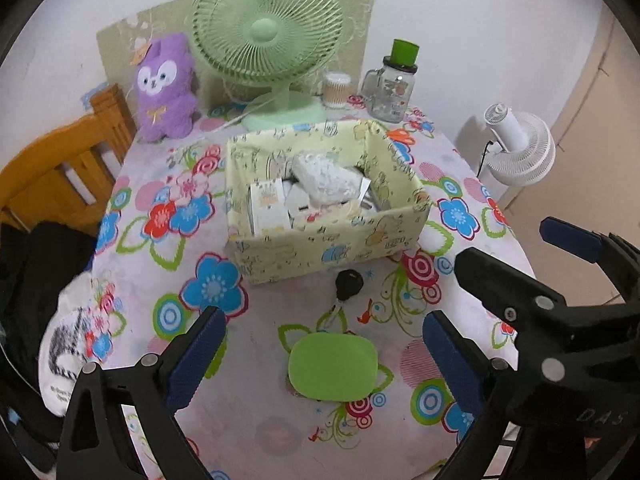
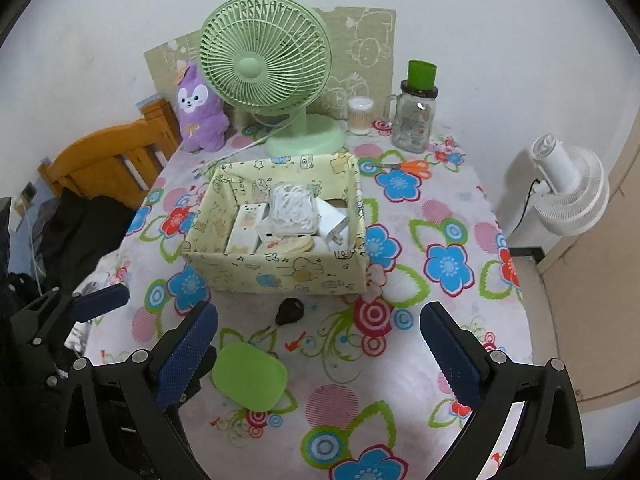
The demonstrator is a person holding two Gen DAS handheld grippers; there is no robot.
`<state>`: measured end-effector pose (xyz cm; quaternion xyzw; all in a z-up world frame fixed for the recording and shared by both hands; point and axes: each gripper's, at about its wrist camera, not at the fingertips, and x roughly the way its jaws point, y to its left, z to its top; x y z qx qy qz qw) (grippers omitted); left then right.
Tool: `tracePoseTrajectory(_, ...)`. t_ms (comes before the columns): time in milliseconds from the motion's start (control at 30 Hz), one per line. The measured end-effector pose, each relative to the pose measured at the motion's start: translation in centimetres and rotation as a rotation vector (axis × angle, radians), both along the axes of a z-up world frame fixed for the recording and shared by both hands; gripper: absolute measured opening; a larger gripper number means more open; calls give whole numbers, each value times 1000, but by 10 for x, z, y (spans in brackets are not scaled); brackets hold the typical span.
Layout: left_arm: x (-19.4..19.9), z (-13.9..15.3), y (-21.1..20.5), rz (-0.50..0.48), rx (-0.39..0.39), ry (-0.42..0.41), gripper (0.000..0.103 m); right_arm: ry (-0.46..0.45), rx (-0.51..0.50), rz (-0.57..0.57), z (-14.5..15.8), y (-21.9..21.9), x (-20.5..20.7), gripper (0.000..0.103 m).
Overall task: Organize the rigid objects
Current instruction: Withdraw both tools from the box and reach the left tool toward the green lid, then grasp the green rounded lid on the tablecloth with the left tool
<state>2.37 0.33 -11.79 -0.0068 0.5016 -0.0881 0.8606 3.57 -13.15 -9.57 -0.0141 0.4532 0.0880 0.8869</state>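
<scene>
A flat green rounded case (image 1: 333,366) lies on the flowered tablecloth between my left gripper's (image 1: 320,356) open fingers; it also shows in the right wrist view (image 2: 249,376). A black-headed key (image 1: 347,286) lies just beyond it, in front of a yellow patterned box (image 1: 320,248) holding white chargers, cables and small boxes. In the right wrist view the key (image 2: 289,312) and the box (image 2: 276,272) sit ahead. My right gripper (image 2: 318,350) is open and empty above the cloth, right of the case. The right gripper also shows in the left wrist view (image 1: 520,260).
A green desk fan (image 1: 272,40), a purple plush toy (image 1: 166,88), a cotton-swab jar (image 1: 336,89) and a glass mug jar with a green cup (image 1: 390,88) stand at the back. Orange scissors (image 2: 412,168) lie behind the box. A wooden chair (image 1: 68,168) and a white fan (image 1: 520,148) flank the table.
</scene>
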Motion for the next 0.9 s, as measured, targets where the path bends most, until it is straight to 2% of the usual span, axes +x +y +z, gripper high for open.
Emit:
tracePoseTrajectory(133, -3, -10, 2, 13, 10, -4, 100, 26, -4, 1, -11, 1, 0, 102)
tracePoseTrajectory(300, -7, -26, -1, 10, 48, 0, 100, 10, -23, -19, -20, -1, 0, 102)
tracePoseTrajectory(700, -7, -63, -6, 8, 39, 58, 100, 56, 3, 19, -52, -5, 8, 102)
tracePoseTrajectory(900, -4, -81, -8, 17, 26, 89, 100, 84, 12, 44, -71, -6, 10, 98)
